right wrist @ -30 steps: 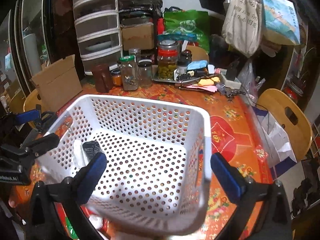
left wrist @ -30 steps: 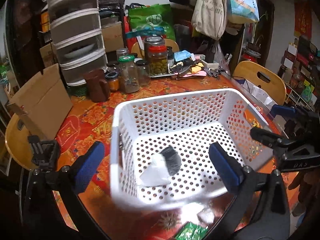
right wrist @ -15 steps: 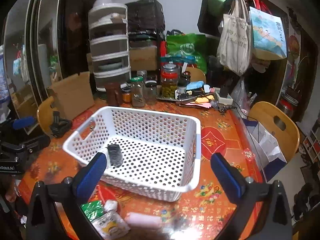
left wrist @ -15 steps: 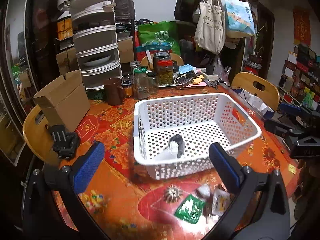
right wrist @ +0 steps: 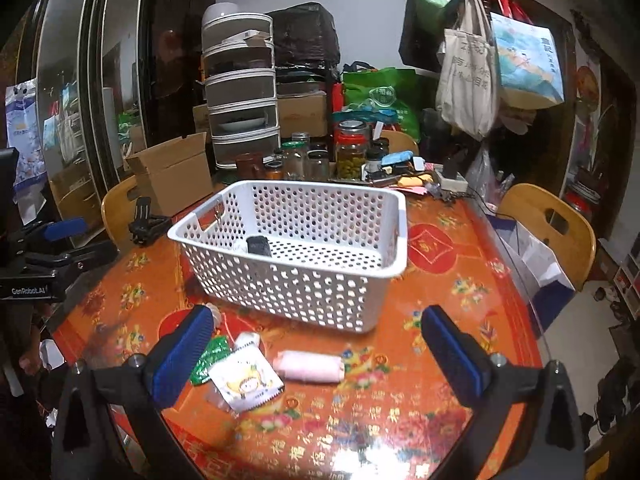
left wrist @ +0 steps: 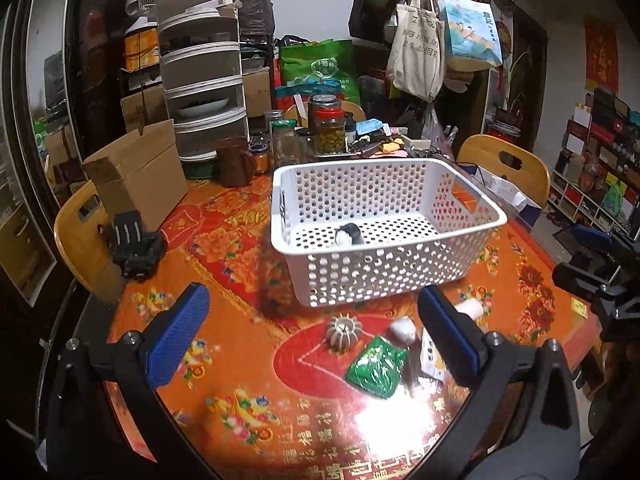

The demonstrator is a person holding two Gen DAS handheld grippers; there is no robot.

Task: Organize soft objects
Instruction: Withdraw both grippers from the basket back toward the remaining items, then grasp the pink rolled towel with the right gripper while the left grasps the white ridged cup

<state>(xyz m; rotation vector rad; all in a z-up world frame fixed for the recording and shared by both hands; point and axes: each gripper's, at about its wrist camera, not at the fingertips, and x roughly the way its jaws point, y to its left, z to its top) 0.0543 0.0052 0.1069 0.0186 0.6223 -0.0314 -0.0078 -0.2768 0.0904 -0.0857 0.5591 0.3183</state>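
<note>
A white perforated basket [left wrist: 384, 272] [right wrist: 296, 292] stands on the orange table and holds a black-and-white soft item [left wrist: 349, 234] [right wrist: 256, 245]. In front of it lie a green packet [left wrist: 376, 368] [right wrist: 210, 356], a white cartoon sachet [right wrist: 246, 386], a pink roll [right wrist: 310, 366], a small white ball [left wrist: 402, 329] and a ribbed beige ball [left wrist: 344, 331]. My left gripper [left wrist: 316, 332] is open and empty, above the table short of the basket. My right gripper [right wrist: 316, 354] is open and empty, above the pink roll and sachet.
Jars [left wrist: 330, 130], a brown mug [left wrist: 234, 162] and a tiered food cover [left wrist: 200, 76] crowd the far side of the table. A cardboard box [left wrist: 138, 176] and a black clamp [left wrist: 136, 246] sit at the left. Wooden chairs [right wrist: 556, 224] ring the table.
Both grippers have drawn back and up from the basket. The basket now looks smaller and farther away, and the loose items in front of it have come into view.
</note>
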